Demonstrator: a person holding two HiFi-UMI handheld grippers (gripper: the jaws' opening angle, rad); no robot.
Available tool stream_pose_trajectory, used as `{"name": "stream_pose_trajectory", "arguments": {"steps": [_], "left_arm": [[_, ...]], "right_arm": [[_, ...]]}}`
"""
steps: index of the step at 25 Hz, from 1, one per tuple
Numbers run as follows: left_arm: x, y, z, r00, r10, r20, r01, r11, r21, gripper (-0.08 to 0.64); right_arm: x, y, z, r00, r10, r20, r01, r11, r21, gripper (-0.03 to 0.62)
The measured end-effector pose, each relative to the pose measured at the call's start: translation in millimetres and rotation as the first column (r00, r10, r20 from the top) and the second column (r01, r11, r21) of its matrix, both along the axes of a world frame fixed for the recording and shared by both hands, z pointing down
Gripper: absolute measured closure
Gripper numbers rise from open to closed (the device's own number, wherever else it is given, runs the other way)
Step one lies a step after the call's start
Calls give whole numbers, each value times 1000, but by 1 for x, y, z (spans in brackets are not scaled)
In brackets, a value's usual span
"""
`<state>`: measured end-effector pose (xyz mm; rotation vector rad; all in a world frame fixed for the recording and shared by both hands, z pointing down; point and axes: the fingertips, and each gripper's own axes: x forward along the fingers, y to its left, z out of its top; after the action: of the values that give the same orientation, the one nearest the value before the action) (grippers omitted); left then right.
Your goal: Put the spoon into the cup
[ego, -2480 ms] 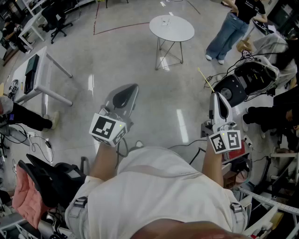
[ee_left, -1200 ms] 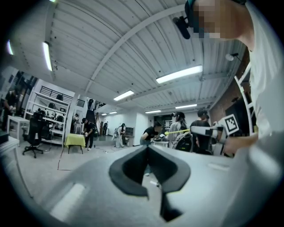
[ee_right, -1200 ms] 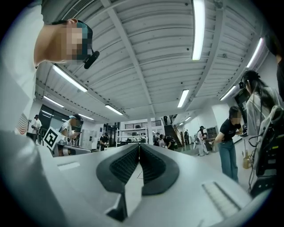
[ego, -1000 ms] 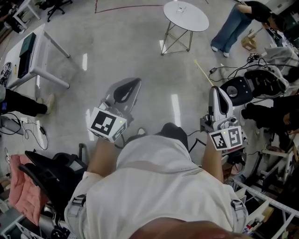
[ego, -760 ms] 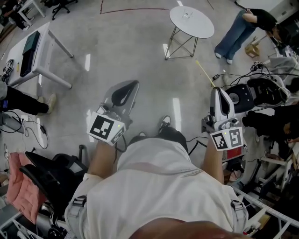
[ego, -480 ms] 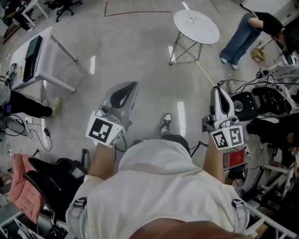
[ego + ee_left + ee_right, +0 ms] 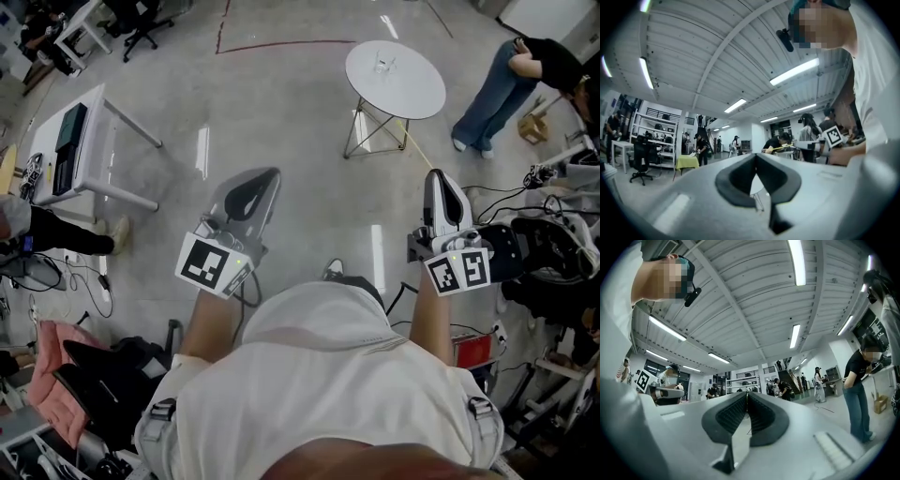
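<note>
Both grippers are held out level over the grey floor, with nothing in them. In the head view my left gripper (image 7: 271,174) is at the left and my right gripper (image 7: 436,174) at the right. Seen along its own jaws, the left gripper (image 7: 755,155) has its tips touching, and so does the right gripper (image 7: 747,393). Ahead stands a round white table (image 7: 412,94) on thin metal legs. A small clear object (image 7: 380,64) sits on it, too small to tell as cup or spoon. A pale part of that table (image 7: 757,184) shows through the gap below the left jaws.
A white desk (image 7: 89,117) with a dark device stands at the left. A person in jeans (image 7: 502,84) stands right of the round table. Black equipment with cables (image 7: 544,253) lies at the right, a black chair (image 7: 89,375) and pink cloth at the lower left.
The round table has drawn nearer and lower in the head view as I walk toward it. Both grippers ride along, still shut with nothing in them.
</note>
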<state>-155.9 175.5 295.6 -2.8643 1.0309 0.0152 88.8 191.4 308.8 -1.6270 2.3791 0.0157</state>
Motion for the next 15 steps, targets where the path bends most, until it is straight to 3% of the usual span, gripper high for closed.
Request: {"name": "stream_pose_trajectory", "arguments": {"steps": [8,15], "left_arm": [[74,-96,18,1000,-3,-15,3,1000,-17,558],[119,-162,40,1000,18,-2,-18,998,-66,558]], "right_arm": [[70,-103,9,1000,-15,-17,15,1000,-1,581],[116,-158,36,1000,12,-9,-12,999,-46,581]]}}
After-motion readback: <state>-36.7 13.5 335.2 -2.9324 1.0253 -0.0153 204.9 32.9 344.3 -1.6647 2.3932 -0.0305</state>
